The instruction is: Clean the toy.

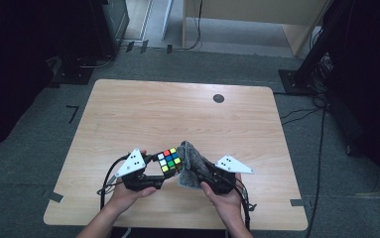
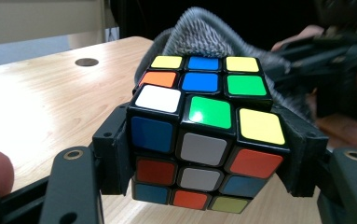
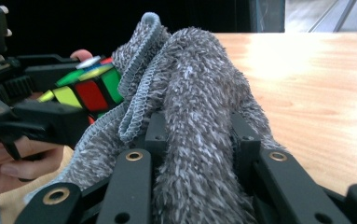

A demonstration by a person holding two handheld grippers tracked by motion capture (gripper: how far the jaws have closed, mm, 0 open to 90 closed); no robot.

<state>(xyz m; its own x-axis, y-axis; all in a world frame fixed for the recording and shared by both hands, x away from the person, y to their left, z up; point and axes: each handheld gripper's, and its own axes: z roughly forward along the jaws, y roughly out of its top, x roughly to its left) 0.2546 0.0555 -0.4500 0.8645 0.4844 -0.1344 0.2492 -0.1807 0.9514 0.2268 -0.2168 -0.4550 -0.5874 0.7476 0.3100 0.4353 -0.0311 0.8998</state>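
Grey fuzzy cloth (image 3: 199, 107) clamped in right tool (image 3: 197, 135), jaws nearly closed, pads pressed on a bunched fold; rest of cloth spilling up and over jaws, draped toward cube. Multicoloured puzzle cube (image 2: 204, 135) gripped in left tool (image 2: 209, 154), jaws closed tight on two opposite sides, pads flat against lower layers; top layer twisted slightly out of line with the rest. Cube and cloth touching: cloth bunched against far side of cube in left tool view, edge of cloth pressed to cube face in right tool view.

Seen from above: left tool (image 1: 163, 171) held low over near edge of wooden counter (image 1: 128, 114), pointing right and inward, left hand (image 1: 128, 193) wrapped round grip from below. Right tool (image 1: 193, 171) pointing left and inward, right hand (image 1: 224, 196) round grip, forearm coming in from bottom edge. Both tools tip to tip, cube (image 1: 169, 159) and cloth (image 1: 191, 163) lifted clear of counter between them.

Counts: one cube, one cloth, two tools, two hands. One dark round cap (image 1: 219, 98) set in far part of counter, well apart from everything.
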